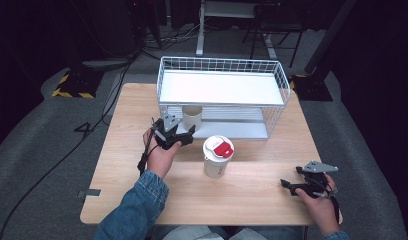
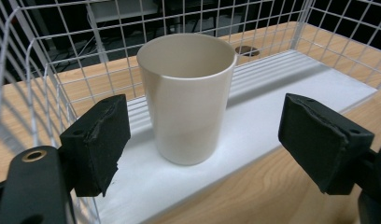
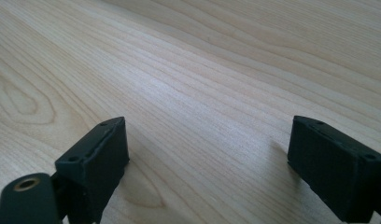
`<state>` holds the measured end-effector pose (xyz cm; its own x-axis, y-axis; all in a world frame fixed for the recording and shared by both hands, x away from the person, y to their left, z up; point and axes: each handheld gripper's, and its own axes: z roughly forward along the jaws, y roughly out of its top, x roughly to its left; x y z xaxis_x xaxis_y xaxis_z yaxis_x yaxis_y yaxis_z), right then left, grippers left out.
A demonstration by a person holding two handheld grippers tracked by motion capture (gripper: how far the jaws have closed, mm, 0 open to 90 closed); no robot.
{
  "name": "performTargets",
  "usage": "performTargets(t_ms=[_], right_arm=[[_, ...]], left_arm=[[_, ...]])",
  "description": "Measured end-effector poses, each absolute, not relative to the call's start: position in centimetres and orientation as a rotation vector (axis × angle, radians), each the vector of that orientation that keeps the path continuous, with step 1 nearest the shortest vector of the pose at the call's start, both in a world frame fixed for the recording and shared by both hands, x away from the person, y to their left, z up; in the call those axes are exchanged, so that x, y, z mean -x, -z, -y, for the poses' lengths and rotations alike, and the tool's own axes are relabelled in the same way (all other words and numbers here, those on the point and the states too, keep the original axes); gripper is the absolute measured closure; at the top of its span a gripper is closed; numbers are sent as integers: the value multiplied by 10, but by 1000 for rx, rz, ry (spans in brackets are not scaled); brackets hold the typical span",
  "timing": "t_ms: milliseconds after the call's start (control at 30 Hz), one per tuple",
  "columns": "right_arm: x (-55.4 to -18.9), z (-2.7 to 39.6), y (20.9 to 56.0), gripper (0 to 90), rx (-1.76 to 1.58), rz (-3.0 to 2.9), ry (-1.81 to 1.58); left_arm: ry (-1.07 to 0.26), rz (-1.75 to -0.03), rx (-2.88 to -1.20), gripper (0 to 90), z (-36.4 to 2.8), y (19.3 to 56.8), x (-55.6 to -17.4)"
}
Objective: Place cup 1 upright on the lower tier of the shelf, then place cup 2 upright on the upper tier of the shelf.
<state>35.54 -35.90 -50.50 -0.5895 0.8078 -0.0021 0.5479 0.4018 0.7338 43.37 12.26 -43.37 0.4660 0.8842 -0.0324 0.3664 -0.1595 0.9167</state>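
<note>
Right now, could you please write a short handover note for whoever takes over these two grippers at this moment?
Left gripper: open, jaws either side of the beige cup but not touching it.
Right gripper: open with nothing between its jaws, resting low over bare tabletop near the table's front right corner.
Things: the beige cup stands upright on the lower shelf of the white wire rack, at its left end. A lidded paper cup with a red label stands on the table in front of the rack.
Done: the beige cup is on the shelf.
Left: probably the paper cup, which neither gripper touches.
</note>
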Motion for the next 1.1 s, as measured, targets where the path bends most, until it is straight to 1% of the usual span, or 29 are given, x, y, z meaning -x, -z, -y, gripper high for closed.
performTargets(t_ms=[100, 267, 433, 567, 667, 933, 1100], right_arm=[[-355, 359, 505, 127, -1171, -2306, -1006], [-355, 359, 505, 127, -1171, -2306, -1006], [-355, 359, 505, 126, -1171, -2307, -1006], [-355, 359, 505, 126, -1172, -2306, -1007], [-355, 359, 505, 126, -1171, -2306, -1006], [-355, 359, 505, 126, -1171, -2307, -1006], [-355, 359, 505, 126, -1171, -2307, -1005]], left_arm=[[-666, -1075, -1739, 179, -127, 430, -426], [-633, -1073, -1759, 193, -135, 425, -413], [-632, -1050, -1797, 192, -146, 423, -399], [-618, -1046, -1796, 193, -152, 422, -389], [-633, -1031, -1811, 194, -157, 423, -382], [-614, -1024, -1819, 195, -173, 426, -360], [-618, -1019, -1869, 198, -183, 432, -346]])
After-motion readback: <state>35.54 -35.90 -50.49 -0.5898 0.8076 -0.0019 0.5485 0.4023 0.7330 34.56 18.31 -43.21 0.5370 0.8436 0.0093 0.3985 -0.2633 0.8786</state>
